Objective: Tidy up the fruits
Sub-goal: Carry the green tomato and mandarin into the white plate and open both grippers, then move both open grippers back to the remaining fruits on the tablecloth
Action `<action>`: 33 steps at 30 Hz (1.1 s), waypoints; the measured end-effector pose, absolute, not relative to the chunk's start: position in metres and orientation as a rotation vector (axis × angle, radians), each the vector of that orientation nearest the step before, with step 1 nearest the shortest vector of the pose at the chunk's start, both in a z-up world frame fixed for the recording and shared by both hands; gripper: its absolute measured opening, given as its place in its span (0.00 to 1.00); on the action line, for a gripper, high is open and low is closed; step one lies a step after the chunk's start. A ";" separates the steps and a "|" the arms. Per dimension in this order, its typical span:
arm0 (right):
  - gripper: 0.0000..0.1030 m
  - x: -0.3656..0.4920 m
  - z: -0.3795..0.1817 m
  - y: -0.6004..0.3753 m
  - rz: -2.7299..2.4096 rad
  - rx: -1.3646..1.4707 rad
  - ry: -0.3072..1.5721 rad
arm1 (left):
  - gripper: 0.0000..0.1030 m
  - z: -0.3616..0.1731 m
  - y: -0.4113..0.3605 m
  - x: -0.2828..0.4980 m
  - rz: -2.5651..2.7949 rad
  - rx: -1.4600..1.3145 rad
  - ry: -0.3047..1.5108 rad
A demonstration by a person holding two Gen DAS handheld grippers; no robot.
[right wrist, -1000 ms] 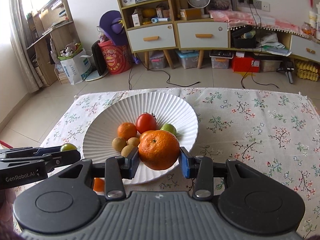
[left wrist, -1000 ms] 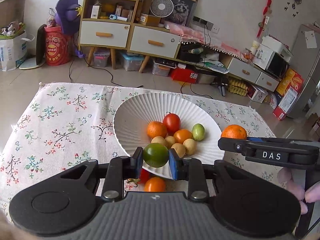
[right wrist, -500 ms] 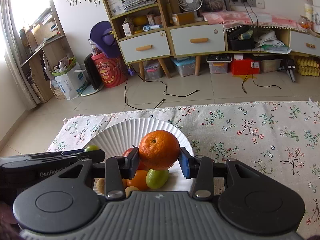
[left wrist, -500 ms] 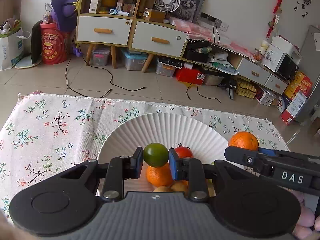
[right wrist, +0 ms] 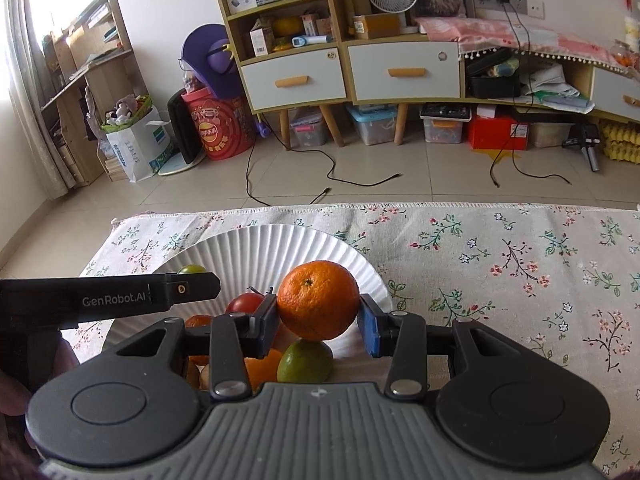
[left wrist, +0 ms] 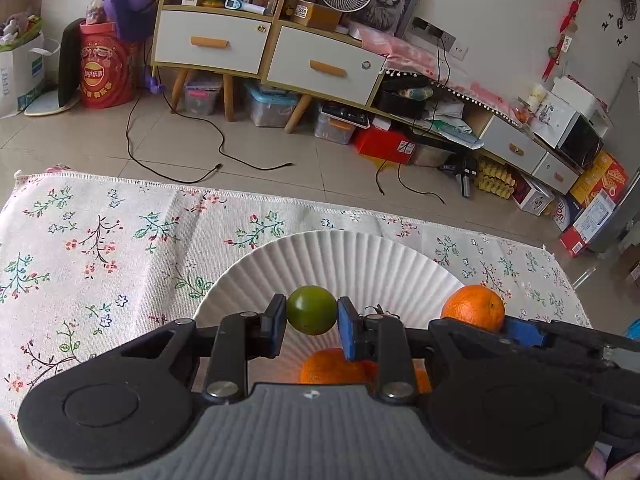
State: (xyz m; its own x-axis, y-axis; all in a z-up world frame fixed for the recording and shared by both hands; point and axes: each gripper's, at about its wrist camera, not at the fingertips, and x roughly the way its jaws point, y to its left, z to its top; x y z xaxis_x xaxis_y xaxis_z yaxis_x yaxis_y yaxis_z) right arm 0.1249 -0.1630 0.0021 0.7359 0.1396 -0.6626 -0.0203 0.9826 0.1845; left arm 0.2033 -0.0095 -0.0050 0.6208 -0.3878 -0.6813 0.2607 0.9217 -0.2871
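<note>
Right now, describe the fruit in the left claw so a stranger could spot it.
Find the white fluted plate on the floral tablecloth. Above it, the left claw grips a small green citrus fruit, the only green fruit held; the right claw holds a larger orange.

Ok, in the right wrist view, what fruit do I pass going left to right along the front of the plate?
Small green fruit in the left gripper → red tomato → large orange clamped in the right gripper.
</note>
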 end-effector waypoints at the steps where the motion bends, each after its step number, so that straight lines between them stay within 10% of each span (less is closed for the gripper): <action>1: 0.38 0.125 0.002 -0.163 0.089 0.171 0.740 | 0.25 -0.005 -0.010 0.203 -0.375 -0.165 0.823; 13: 0.49 0.124 0.013 -0.171 0.113 0.253 0.721 | 0.36 -0.001 -0.009 0.197 -0.372 -0.150 0.814; 33: 0.86 0.073 0.038 -0.163 0.031 0.196 0.754 | 0.87 0.028 0.049 0.114 -0.279 -0.084 0.779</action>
State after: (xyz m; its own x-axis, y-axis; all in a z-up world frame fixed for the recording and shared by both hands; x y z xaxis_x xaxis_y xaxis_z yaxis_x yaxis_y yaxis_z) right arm 0.0726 -0.1631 0.0383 0.7292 0.0986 -0.6771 0.0422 0.9812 0.1883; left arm 0.1142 0.0488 0.0281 0.6771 -0.2790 -0.6809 0.2176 0.9599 -0.1769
